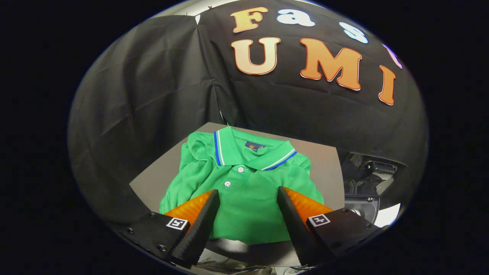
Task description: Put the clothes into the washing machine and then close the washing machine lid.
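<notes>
We see the tongs (248, 198) spread wide apart, their two fingers (202, 221) standing on either side of the lower half of a green polo shirt (244, 191) without pressing on it; whether their tips touch the cloth we cannot tell. The shirt lies folded on a grey surface (324, 172), its body between the fingers and its collar beyond them. The collar (263, 152) is turned down and trimmed with blue and white stripes, and a small dark label sits inside the neck. Two white buttons (240, 169) run down the placket just ahead of the gap between the fingers. The near hem of the shirt ends between the fingers, close to the near edge of the surface.

Off to the right of the right finger, past the edge of the surface, we see a dark machine (366, 179) with an opening and some pale parts inside; it is too dim for us to say whether it is the washing machine or how its lid stands. Black cloth (153, 76) hangs behind and to the left of the surface.
</notes>
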Available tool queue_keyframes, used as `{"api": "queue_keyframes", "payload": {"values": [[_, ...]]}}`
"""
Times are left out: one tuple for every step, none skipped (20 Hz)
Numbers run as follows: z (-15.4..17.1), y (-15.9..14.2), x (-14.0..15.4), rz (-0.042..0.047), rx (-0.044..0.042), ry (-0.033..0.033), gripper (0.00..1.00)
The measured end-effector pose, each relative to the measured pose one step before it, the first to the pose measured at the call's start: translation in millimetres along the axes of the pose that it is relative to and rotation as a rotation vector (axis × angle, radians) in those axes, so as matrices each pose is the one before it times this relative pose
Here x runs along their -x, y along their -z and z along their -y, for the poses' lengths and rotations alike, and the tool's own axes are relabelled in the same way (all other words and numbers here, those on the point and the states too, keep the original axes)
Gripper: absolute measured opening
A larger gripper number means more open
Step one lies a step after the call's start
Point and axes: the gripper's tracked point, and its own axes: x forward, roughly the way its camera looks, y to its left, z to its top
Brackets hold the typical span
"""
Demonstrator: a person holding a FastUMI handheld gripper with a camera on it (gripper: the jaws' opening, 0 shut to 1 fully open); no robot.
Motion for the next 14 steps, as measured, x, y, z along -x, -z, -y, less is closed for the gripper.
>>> {"api": "queue_keyframes", "payload": {"values": [[0.07,1.2,-0.99,0.001,0.00918,-0.00237,0.99],[-0.5,-0.34,-0.02,-0.0012,0.01308,-0.00719,0.97],[0.2,1.67,-0.86,0.00625,0.00583,-0.00435,0.96],[0.04,-0.55,-0.04,0.00767,-0.00312,-0.00479,0.95],[0.67,1.1,-0.55,-0.00028,-0.00422,-0.00265,0.93],[0.42,-0.21,0.04,0.00156,-0.00452,-0.00517,0.92],[0.88,1.4,-0.37,-0.00098,-0.0039,-0.00441,0.91],[0.51,-0.43,-1.07,0.00159,0.00154,-0.00722,0.87],[-0.65,1.29,0.62,-0.00088,-0.00541,-0.00836,0.83],[0.12,-0.88,-0.71,0.00423,0.00064,-0.00811,0.79],[-0.34,-0.01,-0.78,0.00435,0.00147,-0.01696,0.75],[-0.04,0.6,0.37,0.00271,-0.01461,-0.00859,0.6],[1.3,-1.54,0.41,0.00883,-0.009,-0.009,0.53],[0.31,-0.41,-3.23,0.00895,-0.0386,-0.00899,0.46]]}}
